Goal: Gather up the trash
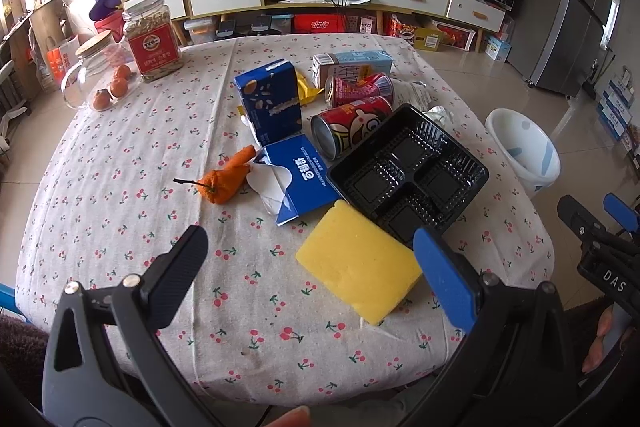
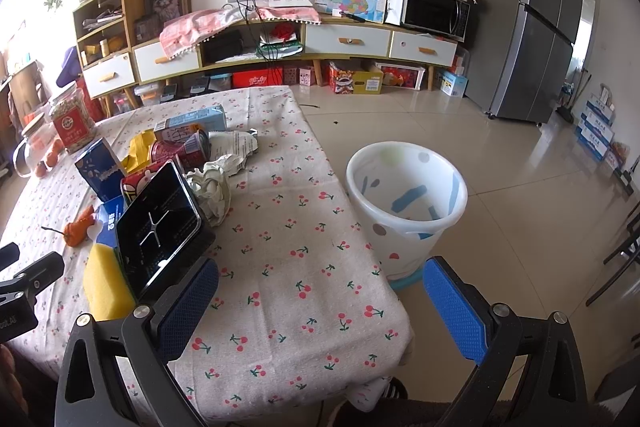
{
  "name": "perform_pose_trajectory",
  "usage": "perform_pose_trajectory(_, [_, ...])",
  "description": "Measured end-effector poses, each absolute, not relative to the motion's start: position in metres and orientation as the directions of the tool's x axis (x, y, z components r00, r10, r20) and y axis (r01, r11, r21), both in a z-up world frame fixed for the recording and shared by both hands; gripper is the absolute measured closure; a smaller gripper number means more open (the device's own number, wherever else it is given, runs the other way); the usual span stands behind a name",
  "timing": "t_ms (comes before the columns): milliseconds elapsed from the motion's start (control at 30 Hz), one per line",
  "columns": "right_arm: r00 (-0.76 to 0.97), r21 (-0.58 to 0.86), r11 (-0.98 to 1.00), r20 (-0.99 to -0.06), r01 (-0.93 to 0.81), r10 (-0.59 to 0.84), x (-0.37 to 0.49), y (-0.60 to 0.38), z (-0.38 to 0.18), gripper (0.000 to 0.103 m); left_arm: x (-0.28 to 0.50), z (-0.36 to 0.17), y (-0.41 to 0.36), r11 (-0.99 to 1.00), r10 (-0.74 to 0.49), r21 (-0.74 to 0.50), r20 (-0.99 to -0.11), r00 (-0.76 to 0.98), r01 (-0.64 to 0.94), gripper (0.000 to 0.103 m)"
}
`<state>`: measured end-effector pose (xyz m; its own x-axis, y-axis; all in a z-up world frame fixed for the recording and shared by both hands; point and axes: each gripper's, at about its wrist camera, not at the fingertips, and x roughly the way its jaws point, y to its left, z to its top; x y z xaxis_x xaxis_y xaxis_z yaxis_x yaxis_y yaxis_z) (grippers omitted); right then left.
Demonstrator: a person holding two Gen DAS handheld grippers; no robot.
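Trash lies on the cherry-print tablecloth point(image 1: 120, 187): a yellow sponge point(image 1: 358, 261), a black plastic tray point(image 1: 408, 175), a torn blue box point(image 1: 298, 179), an upright blue carton point(image 1: 270, 101), two red cans point(image 1: 352, 125), a milk carton point(image 1: 352, 65), orange peel point(image 1: 226, 177) and crumpled paper point(image 2: 212, 187). My left gripper point(image 1: 310, 255) hangs open over the table's near edge, the sponge between its fingers' line. My right gripper point(image 2: 320, 291) is open above the table's right corner, its left finger close to the tray point(image 2: 160, 223). A white bin point(image 2: 406, 211) stands on the floor beside the table.
A glass jar point(image 1: 154, 39), a lidded glass jug point(image 1: 90, 61) and small oranges point(image 1: 118, 87) sit at the table's far left. A long sideboard point(image 2: 280, 47) lines the back wall. A grey fridge point(image 2: 532, 27) stands at the right on the tiled floor.
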<state>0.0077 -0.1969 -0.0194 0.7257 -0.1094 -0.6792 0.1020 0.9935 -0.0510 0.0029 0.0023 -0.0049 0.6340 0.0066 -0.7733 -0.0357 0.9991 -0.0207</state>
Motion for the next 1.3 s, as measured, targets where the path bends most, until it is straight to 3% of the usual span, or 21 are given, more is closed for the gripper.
perform_pose_trajectory(1300, [0.724,-0.052,0.993,-0.681,0.101,-0.109,0.0085,-0.1984,-0.0188,0.0,0.0029,-0.0013,-0.0021,0.999,-0.011,-0.03,-0.768,0.641,-0.018,0.001])
